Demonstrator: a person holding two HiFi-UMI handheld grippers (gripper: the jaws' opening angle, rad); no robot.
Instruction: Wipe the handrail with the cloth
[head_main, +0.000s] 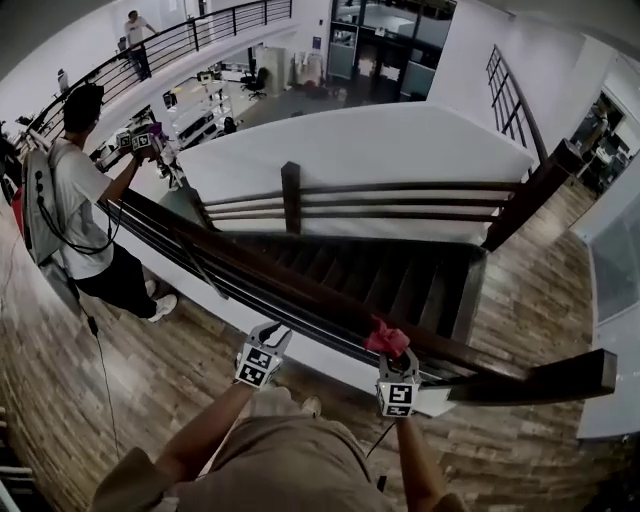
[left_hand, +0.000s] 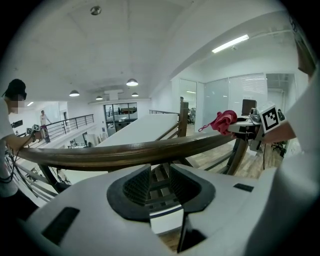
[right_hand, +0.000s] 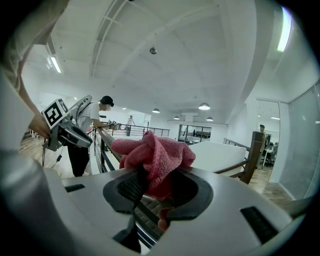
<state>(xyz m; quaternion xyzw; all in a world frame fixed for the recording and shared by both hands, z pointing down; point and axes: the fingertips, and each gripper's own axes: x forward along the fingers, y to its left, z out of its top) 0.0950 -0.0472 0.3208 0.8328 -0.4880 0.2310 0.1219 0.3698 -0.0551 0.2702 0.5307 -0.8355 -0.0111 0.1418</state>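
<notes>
A dark wooden handrail (head_main: 240, 265) runs from the upper left to the lower right in the head view. A pink cloth (head_main: 385, 338) rests bunched on top of it, and my right gripper (head_main: 396, 354) is shut on the cloth. In the right gripper view the cloth (right_hand: 155, 152) fills the space between the jaws. My left gripper (head_main: 278, 334) stands open just short of the rail, to the left of the cloth. In the left gripper view nothing lies between its jaws (left_hand: 160, 184), the handrail (left_hand: 125, 152) crosses just beyond them, and the cloth (left_hand: 223, 120) shows at the right.
A person in a white shirt (head_main: 80, 195) stands further left along the rail, holding grippers. A dark staircase (head_main: 380, 275) drops away beyond the rail, with a newel post (head_main: 291, 195) and a white wall (head_main: 380, 140) behind. Wooden floor (head_main: 150, 380) lies underfoot.
</notes>
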